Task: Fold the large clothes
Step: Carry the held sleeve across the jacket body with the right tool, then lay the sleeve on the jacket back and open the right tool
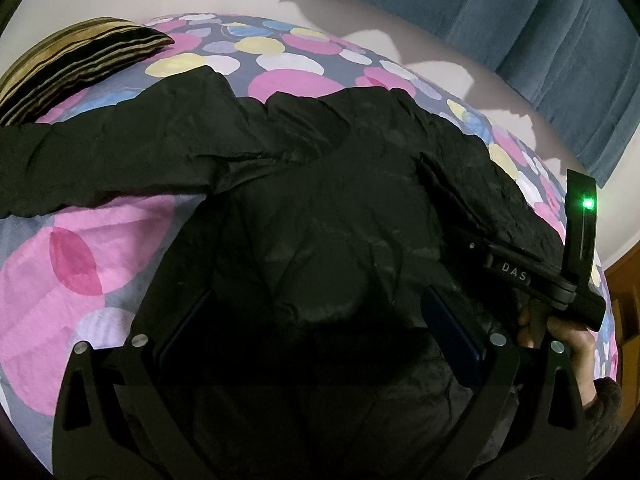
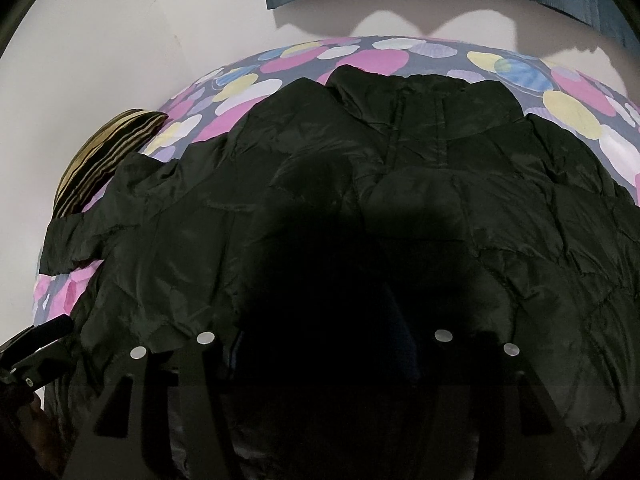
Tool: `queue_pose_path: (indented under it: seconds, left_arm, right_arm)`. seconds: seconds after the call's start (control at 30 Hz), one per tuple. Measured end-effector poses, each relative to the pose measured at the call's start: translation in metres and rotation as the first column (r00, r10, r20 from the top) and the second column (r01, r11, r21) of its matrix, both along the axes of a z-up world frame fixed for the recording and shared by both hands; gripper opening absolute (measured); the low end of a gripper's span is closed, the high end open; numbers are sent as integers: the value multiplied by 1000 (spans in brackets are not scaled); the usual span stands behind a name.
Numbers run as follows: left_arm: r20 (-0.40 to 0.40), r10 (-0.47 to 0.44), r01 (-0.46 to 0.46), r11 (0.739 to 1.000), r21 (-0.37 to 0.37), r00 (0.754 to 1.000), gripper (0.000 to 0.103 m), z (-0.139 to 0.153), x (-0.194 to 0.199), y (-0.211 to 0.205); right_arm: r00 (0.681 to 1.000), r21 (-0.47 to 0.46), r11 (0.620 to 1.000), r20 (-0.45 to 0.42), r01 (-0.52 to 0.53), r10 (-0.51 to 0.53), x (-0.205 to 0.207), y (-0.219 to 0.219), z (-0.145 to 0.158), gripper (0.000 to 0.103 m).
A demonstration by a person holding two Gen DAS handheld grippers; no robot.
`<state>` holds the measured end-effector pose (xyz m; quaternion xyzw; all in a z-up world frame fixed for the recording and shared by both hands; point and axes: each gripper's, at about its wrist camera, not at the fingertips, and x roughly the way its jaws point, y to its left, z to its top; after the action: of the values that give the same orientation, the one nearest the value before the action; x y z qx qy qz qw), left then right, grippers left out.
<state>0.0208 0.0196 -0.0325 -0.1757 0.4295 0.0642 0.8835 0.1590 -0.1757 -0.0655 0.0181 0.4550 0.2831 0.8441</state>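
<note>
Sleeve (image 1: pixel 92 160): runs out leftward from the jacket body, long axis across the bed, well left of both grippers.
Left gripper (image 1: pixel 316 320): fingers spread wide, holding nothing, over the jacket's lower body; nearer arm to that sleeve.
Jacket (image 2: pixel 420 200): black puffer, front up, collar far, flat on the spotted bedspread (image 2: pixel 380 60).
Right gripper (image 2: pixel 324 340): low over the hem; lost in shadow, grip cannot be told.

Both fisheye cams sit low and close over the black jacket (image 1: pixel 320 208) on the bed (image 1: pixel 80 264), looking forward toward the wall and blue curtain (image 1: pixel 520 20). The left view sits further left, aimed slightly right; the right view faces the collar straight on. Both share the jacket, the striped pillow (image 2: pixel 100 160) and the curtain.
</note>
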Motion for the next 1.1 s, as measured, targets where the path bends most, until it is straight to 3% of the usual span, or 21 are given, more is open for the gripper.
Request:
queue_pose_path:
  seconds: [0.23,0.37,0.57,0.67,0.8,0.87,0.97,1.1]
  left_arm:
    - [-4,-3,3,1000,3,1000,101,0,0,-1]
    - [0,-4,4,1000,0,1000,101,-1,1,0]
    - [4,-8,8,1000,-4,1000,101,-1,0,1]
    - [4,-7,7,1000,0,1000,101,-1,1,1]
    - [3,-9,9,1000,-2,1000,101,-1,1,1]
    - [5,-8,8,1000,-1,1000,101,-1,1,1]
    - [11,-8,8,1000,-7,1000,101,-1,1,1]
    - [9,-5,5,1000,-7,1000,101,-2,1,2]
  right_arm:
    - [1000,7,1000,8,-4,4,-3,0,4,61]
    - [1000,88,996,-23,-6,8,-6,-17,20,61]
    - [994,133,985,2,108,-109,-2,-100,53,61]
    - [969,173,955,-1,242,-246,12,-172,56,61]
    - [935,236,905,-65,355,-349,20,-235,46,61]
    - [913,219,887,-76,407,-400,25,-256,41,61]
    - [855,171,838,-120,518,-504,37,-291,21,61]
    - [811,121,806,-193,579,-553,49,-306,-9,59]
